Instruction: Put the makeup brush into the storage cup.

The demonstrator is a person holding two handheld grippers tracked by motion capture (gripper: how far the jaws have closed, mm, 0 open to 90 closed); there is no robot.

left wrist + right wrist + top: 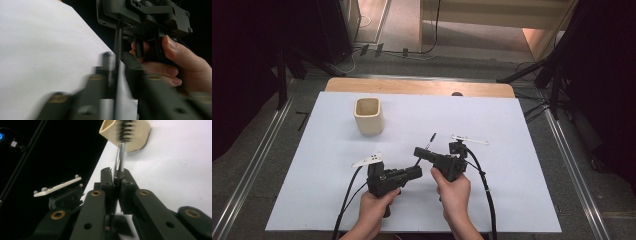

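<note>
Your right gripper [116, 181] has its jaws pressed together on the metal shaft of a thin bottle brush [119, 160]. The shaft rises out between the jaw tips, and its black bristled head, blurred in the right gripper view, lines up in front of the cream cup [140, 135] beyond it. In the high view the brush [426, 146] sticks out from the right gripper [418, 151] as a thin dark rod pointing up and away from you, above the white table [522, 190].

Your left gripper [418, 171] sits just beside the right one, its tip right under the right gripper's tip. In the left gripper view its jaws are blurred and stand a little apart on either side of the brush shaft [116, 82]; whether the pads touch it, you cannot tell from that blur. Close ahead of them is your right hand [180, 65] wrapped around the right gripper's handle.

The cup [368, 115] stands upright and open-mouthed on the far left part of the table, well apart from both grippers, with bare white surface between it and the brush tip. Cables [484, 185] trail back from both grippers towards you.
</note>
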